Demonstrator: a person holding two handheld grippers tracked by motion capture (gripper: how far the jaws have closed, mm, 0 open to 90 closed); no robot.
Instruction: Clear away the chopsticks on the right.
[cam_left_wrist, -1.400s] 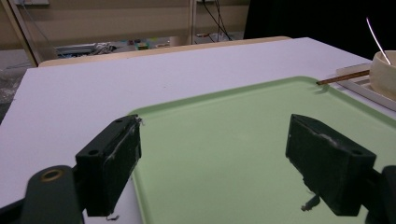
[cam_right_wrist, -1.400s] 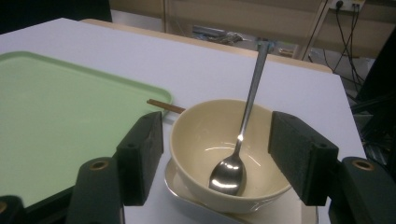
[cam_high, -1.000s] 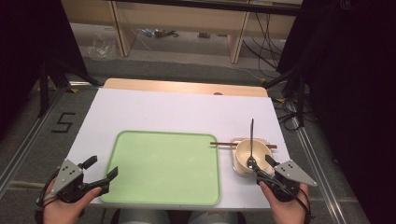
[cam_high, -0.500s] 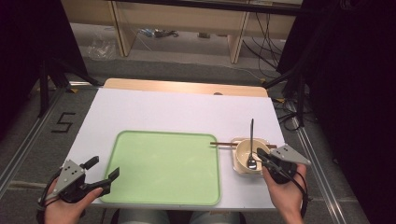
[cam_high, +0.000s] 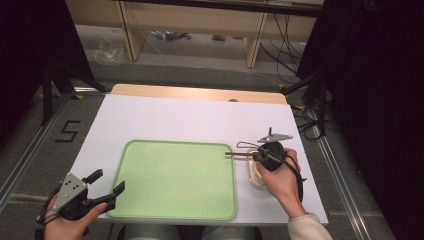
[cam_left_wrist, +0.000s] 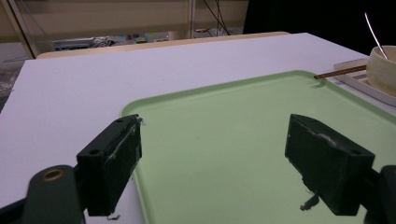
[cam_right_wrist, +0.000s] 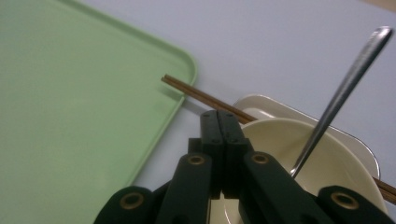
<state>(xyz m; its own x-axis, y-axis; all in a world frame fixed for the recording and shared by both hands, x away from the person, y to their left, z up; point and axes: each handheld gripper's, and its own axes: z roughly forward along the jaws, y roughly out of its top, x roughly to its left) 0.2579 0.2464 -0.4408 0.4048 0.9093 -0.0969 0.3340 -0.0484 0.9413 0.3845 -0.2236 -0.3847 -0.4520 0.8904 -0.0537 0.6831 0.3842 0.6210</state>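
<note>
Two grippers: right gripper (cam_right_wrist: 219, 116) jaws clenched empty above the chopsticks (cam_right_wrist: 196, 95) beside the bowl (cam_right_wrist: 280, 144); left gripper (cam_left_wrist: 215, 158) jaws released over the tray (cam_left_wrist: 224, 121).

Overhead forward-down view; two close jaw-level views sharing green tray (cam_high: 175, 180)

White table (cam_high: 175, 117), green tray (cam_high: 175, 177), small dish (cam_right_wrist: 299, 109)

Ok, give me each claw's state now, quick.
Left claw: open, empty, over the green tray.
Right claw: shut, nothing visibly gripped, at the bowl.
</note>
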